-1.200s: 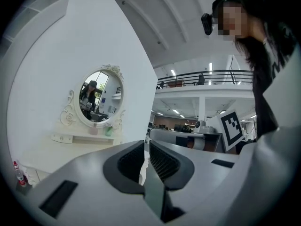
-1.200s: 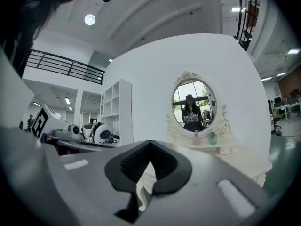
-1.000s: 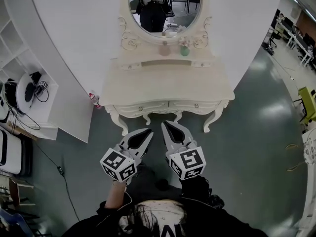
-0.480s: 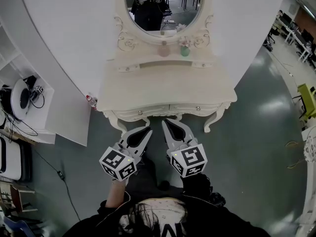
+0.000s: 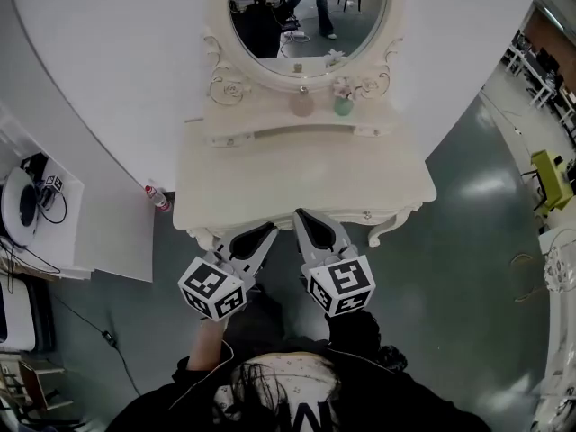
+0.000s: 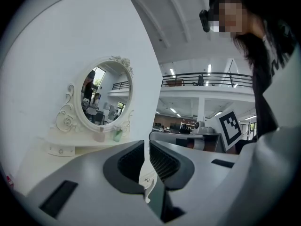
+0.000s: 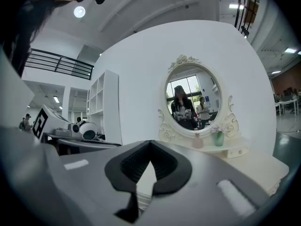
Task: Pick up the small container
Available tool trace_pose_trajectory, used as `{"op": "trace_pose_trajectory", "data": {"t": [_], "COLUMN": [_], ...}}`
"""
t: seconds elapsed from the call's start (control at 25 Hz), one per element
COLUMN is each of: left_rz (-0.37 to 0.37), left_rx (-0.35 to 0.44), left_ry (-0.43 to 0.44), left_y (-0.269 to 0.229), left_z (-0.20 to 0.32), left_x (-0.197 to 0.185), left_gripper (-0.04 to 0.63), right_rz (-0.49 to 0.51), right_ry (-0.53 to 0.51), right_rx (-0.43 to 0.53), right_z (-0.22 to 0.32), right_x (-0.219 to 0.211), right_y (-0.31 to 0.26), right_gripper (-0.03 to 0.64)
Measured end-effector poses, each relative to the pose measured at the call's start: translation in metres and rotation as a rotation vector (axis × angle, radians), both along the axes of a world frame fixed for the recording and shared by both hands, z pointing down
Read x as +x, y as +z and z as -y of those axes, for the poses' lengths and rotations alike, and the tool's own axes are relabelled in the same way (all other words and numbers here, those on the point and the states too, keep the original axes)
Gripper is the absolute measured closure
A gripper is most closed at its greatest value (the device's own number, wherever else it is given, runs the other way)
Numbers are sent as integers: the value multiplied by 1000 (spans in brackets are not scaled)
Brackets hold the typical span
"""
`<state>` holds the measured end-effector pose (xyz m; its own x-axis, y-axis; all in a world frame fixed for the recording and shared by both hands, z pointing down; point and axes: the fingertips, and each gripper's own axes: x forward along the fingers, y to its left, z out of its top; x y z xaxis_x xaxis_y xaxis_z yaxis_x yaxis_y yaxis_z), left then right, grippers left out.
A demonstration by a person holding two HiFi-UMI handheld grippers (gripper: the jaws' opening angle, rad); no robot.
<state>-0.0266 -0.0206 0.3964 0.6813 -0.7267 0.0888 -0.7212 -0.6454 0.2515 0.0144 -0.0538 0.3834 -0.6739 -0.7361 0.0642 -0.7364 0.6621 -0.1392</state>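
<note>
Both grippers are shut tight and hold nothing. The left gripper [image 5: 268, 233] and right gripper [image 5: 302, 216] are side by side at the front edge of the dressing table [image 5: 270, 165]. The small pink container [image 5: 301, 104] stands far back on the little shelf [image 5: 270, 133] under the mirror [image 5: 306, 7], beside a green vase [image 5: 343, 106]. It is too small to see well. The mirror's top is cut off. Bare tabletop lies between the grippers and the shelf.
</note>
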Motion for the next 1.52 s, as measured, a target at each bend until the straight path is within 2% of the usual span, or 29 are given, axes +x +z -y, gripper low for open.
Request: {"op": "trace_pose_trajectory", "data": {"t": [0.6, 0.88, 1.28, 1.52], "left_rz": [-5, 0, -20, -8], "left_rx": [7, -23, -59, -80], "left_ry": [146, 198, 232, 209], "left_y": [-5, 12, 27, 37], "left_z": [90, 108, 129, 149], "left_x": [-76, -88, -88, -93], "left_gripper": [575, 575, 575, 575], "right_rz": [-28, -50, -87, -97], "right_ry": [109, 154, 193, 180], "right_rx": [-5, -30, -82, -106], "right_z": [90, 107, 126, 154], "right_x": [-78, -91, -87, -88], "right_y": [-2, 11, 32, 44], "right_gripper": [609, 609, 609, 609]}}
